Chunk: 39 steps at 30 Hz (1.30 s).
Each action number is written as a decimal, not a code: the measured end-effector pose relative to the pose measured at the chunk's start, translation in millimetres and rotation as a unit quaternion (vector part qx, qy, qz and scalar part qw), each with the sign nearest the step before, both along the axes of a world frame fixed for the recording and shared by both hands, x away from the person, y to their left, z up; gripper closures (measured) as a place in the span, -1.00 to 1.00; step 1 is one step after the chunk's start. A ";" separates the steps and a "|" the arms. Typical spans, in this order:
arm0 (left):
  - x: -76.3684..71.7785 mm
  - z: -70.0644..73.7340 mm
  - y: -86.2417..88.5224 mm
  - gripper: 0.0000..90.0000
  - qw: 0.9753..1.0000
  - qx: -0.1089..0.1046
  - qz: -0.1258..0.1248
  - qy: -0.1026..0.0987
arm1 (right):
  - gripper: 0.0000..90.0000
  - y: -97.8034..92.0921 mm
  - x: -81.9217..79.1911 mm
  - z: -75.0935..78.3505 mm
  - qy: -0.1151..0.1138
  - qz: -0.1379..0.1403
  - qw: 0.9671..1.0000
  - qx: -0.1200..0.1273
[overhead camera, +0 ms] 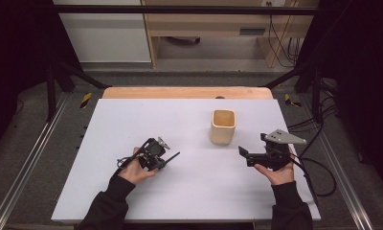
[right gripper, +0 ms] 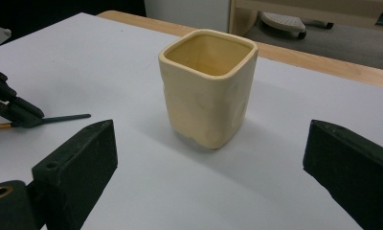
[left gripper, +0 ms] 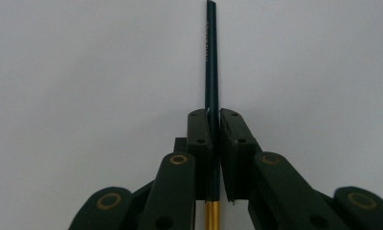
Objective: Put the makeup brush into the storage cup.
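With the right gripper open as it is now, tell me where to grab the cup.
Take the cup across two opposite flat walls, just below the rim, coming in level from the side the right gripper already faces. It stands upright, squarish and empty; its open jaws look wide enough to straddle it. The flat sides should seat better than the rounded corners.

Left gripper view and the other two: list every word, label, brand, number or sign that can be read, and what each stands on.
Pencil, clamped in the left gripper: a gold imprint runs along its dark barrel, too blurred to read.
Cream cup: no text or mark on the sides in view.
Right gripper: nothing written on its black jaws.
White table top: no print.
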State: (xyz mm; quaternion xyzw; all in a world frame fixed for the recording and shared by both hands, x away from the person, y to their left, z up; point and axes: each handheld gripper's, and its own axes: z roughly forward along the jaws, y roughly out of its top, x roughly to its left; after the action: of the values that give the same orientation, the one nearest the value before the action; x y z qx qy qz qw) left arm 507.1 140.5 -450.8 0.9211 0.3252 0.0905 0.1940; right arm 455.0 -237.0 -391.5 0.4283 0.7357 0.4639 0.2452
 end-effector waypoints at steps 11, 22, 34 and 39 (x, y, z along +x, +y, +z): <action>0.0 0.8 -4.0 0.84 1.000 0.010 0.010 0.000 | -0.89 -0.1 -0.1 0.1 0.000 0.000 1.000 0.000; -7.6 17.5 1.3 0.84 0.999 -0.023 0.009 -0.023 | -0.89 0.3 -0.6 -0.1 0.001 0.003 1.000 -0.001; -22.5 26.7 17.8 0.84 0.996 -0.079 0.003 -0.045 | -0.88 2.0 -0.3 -1.2 0.003 0.009 1.000 -0.004; -26.1 30.4 20.9 0.84 0.994 -0.094 0.003 -0.053 | -0.87 3.6 -0.5 -2.4 0.003 0.010 1.000 -0.006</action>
State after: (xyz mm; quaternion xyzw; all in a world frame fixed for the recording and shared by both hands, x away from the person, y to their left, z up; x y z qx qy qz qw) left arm 481.0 161.5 -420.4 0.8917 0.3245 0.1084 0.2964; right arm 454.5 -233.4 -393.9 0.4209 0.7434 0.4606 0.2407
